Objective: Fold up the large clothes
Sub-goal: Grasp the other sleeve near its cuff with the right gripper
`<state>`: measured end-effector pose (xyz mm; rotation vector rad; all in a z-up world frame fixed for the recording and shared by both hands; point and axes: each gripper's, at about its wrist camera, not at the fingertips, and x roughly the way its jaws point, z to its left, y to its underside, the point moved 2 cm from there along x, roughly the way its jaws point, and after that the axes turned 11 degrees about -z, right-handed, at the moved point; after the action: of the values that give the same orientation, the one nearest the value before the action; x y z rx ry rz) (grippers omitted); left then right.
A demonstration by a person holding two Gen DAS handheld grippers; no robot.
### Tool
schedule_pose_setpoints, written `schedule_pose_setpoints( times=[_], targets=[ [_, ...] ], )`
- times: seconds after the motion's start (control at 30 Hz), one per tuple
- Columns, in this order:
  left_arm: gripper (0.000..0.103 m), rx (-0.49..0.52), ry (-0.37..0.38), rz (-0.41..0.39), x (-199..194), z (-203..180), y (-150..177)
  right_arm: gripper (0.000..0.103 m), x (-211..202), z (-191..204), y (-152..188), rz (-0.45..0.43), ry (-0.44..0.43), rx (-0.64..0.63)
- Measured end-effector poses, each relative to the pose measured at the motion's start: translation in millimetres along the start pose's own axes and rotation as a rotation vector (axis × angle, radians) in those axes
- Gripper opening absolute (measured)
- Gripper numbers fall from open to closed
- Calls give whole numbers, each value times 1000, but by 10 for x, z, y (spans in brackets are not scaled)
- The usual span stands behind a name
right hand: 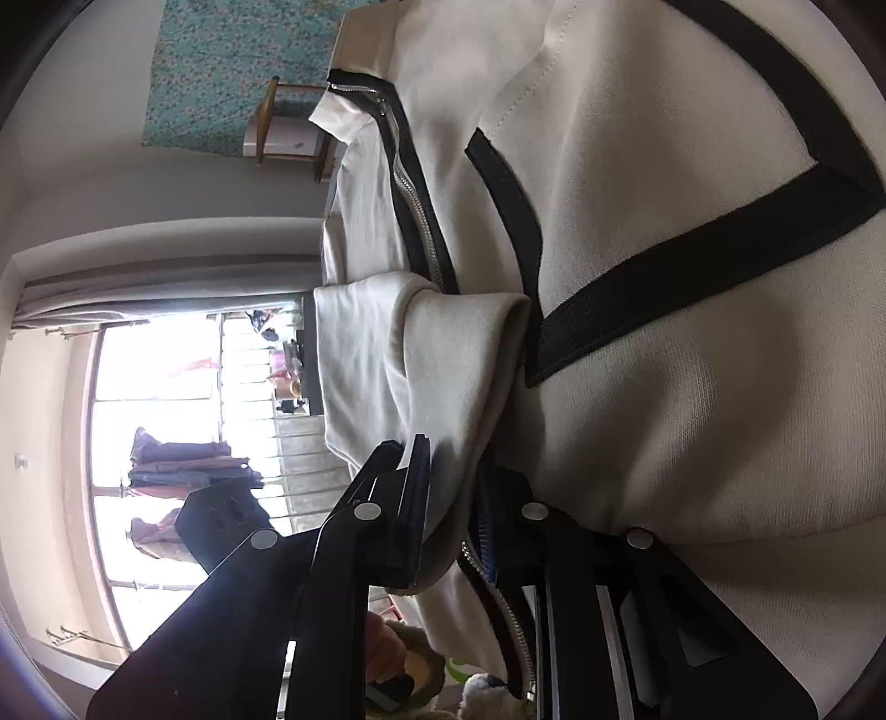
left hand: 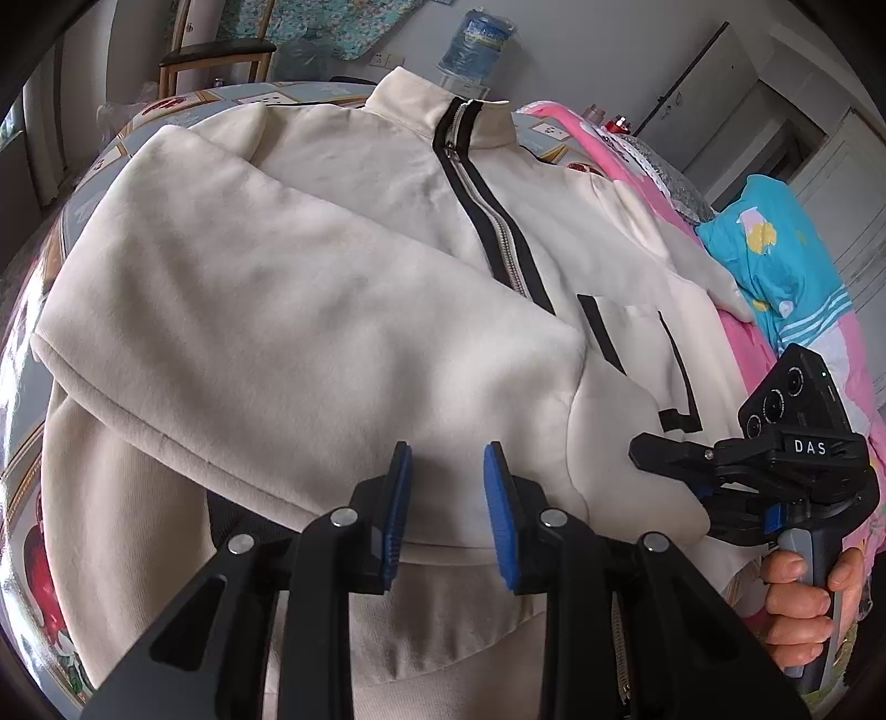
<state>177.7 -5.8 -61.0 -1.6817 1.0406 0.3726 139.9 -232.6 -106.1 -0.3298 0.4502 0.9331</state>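
One cream jacket (left hand: 310,310) with a black-edged zipper (left hand: 487,221) lies spread front-up on a table covered by a patterned cloth (left hand: 33,421), its collar (left hand: 443,105) at the far end. One sleeve (left hand: 277,332) is folded across the chest, ending just beside the zipper line. A black-trimmed pocket (left hand: 642,354) sits on the other front panel.

The left gripper (left hand: 447,498) hovers over the jacket's lower part with its blue pads (left hand: 501,515) standing a narrow way apart; nothing is between them. The right gripper (left hand: 653,448) reaches in from the right edge of the left wrist view, held by a hand (left hand: 803,603) on its grey grip. In the right wrist view the right gripper's (right hand: 451,498) jaws stand narrowly apart around a fold of cream cloth near the jacket's hem and zipper end; the pads seem to press on it, though shadow hides the contact.

A pink blanket (left hand: 620,160) and a blue flowered one (left hand: 775,260) lie beside the jacket. A wooden chair (left hand: 216,55) and a water bottle (left hand: 476,44) stand beyond the table.
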Motion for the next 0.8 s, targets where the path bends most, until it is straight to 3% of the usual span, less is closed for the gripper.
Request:
schedule_pose_setpoints(
  times=[0.27, 0.43, 0.63, 0.8],
  targets=[
    [26, -1, 7, -21, -33, -3, -9, 6, 20, 174, 22, -40, 45, -102],
    [26, 6, 19, -121, -303, 32, -142, 5, -9, 359, 19, -69, 69, -188],
    [26, 22, -97, -218, -668, 289, -274, 5, -47, 719, -97, -83, 41, -288],
    [26, 3, -244, -212, -807, 624, -220, 5, 123, 1187, -406, -37, -17, -355]
  ],
)
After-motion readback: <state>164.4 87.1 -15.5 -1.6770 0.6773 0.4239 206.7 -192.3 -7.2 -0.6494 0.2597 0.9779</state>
